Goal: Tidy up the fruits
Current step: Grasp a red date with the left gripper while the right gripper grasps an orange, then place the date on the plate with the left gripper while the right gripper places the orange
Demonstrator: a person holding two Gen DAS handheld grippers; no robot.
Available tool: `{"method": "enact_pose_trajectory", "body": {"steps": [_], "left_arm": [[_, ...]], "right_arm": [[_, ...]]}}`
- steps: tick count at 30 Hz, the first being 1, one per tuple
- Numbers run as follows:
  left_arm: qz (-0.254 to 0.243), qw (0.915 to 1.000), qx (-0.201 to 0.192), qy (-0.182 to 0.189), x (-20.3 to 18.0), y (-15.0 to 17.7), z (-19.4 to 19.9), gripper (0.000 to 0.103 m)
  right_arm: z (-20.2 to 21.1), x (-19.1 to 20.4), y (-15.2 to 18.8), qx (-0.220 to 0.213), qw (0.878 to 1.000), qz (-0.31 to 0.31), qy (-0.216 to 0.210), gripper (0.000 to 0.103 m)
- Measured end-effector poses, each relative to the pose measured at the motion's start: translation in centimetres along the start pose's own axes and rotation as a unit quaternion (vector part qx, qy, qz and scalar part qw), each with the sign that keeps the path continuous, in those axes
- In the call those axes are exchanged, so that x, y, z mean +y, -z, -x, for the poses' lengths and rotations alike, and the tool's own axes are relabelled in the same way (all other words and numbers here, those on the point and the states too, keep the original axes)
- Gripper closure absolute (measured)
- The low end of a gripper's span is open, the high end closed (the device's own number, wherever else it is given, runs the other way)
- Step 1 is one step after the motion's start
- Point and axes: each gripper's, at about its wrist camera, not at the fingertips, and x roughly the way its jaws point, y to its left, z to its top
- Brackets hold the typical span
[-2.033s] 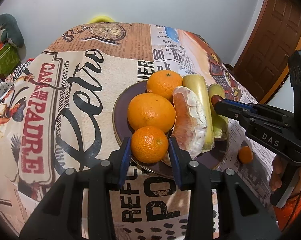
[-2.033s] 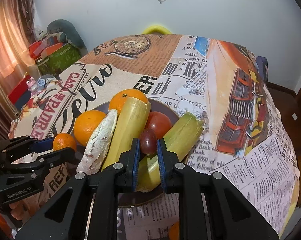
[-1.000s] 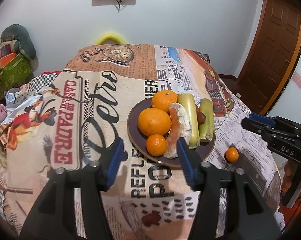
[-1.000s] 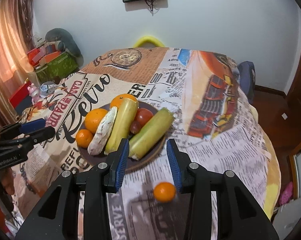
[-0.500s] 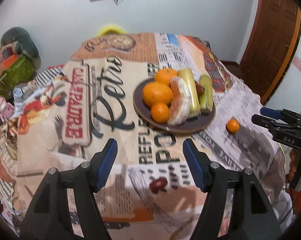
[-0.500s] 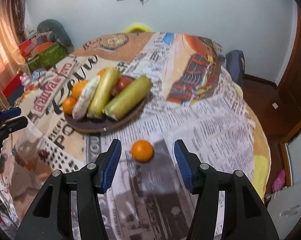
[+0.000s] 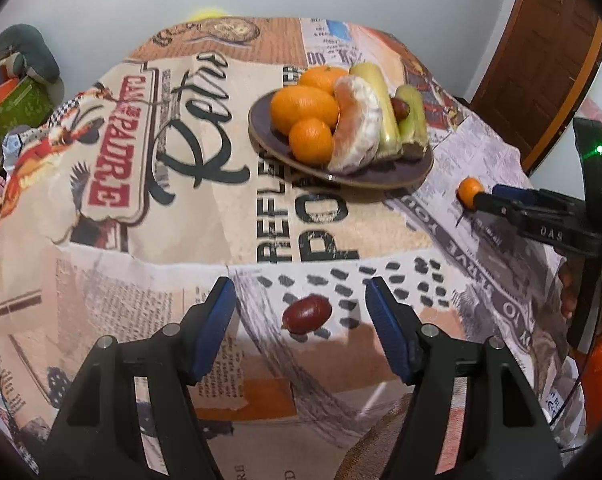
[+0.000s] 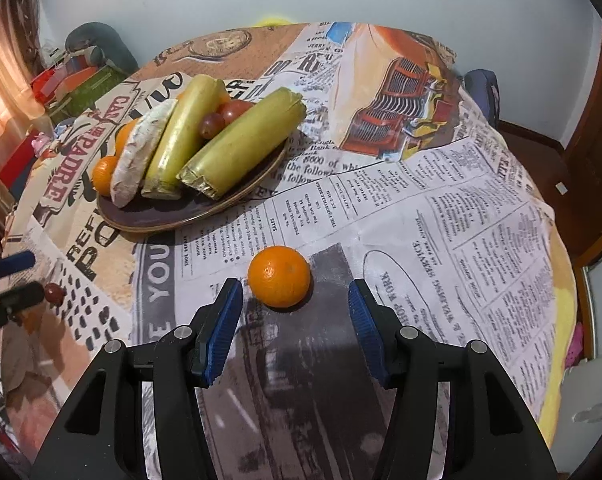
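The left gripper (image 7: 301, 306) has its jaws spread wide, and nothing is between the ribbed blue pads (image 7: 215, 322). A smooth, oval dark-red grape (image 7: 307, 314) lies on the tablecloth (image 7: 181, 248) just in front of them, not touched. The right gripper (image 8: 295, 312) is also wide open and empty – a round mandarin (image 8: 279, 276) with dimpled skin sits on the cloth just ahead of its tips, a little to the left of the middle. Further away stands the round dark plate (image 8: 189, 214) with a glossy rim. It carries two long yellow-green pieces (image 8: 237, 140) with cut ends, a pale wrapped roll (image 8: 135, 158), oranges (image 7: 303, 104) and small red fruits (image 8: 223, 118). The cloth is printed like old newspapers and it has soft folds.
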Motion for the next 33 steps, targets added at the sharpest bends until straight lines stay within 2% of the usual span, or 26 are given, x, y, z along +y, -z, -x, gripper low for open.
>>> {"method": "enact_pose_trajectory", "body": {"steps": [5,6,9,10,15,17,23,33], "left_arm": [[0.005,0.9998,0.017,0.007,0.1,0.7,-1.5,0.04],[0.006,0.9998,0.019,0.01,0.2,0.7,-1.7,0.043],[0.001,0.9998,0.016,0.013,0.0,0.9,-1.8,0.046],[-0.001,0.9998,0.016,0.013,-0.1,0.9,-1.9,0.048],[-0.006,0.9998,0.014,0.009,-0.3,0.9,-1.8,0.07],[-0.007,0.9998,0.015,0.011,-0.3,1.0,-1.7,0.075],[-0.002,0.9999,0.01,0.013,0.0,0.9,-1.2,0.076],[0.006,0.9993,-0.035,0.013,0.8,-1.9,1.1,0.076]], "right_arm": [[-1.2,0.2,-0.1,0.009,1.0,0.001,-0.01,0.053],[-1.3,0.3,-0.1,0.007,1.0,0.002,-0.01,0.057],[-1.4,0.6,-0.1,0.006,1.0,0.007,-0.016,0.071],[-1.3,0.6,-0.1,0.007,1.0,0.007,-0.02,0.071],[-0.9,1.1,-0.1,0.001,1.0,0.009,-0.029,0.071],[-0.6,1.4,-0.1,-0.003,0.999,0.01,-0.034,0.071],[0.6,2.5,-0.5,-0.018,0.999,0.017,-0.044,0.071],[1.6,4.7,-2.0,-0.043,0.997,0.035,-0.056,0.071]]}}
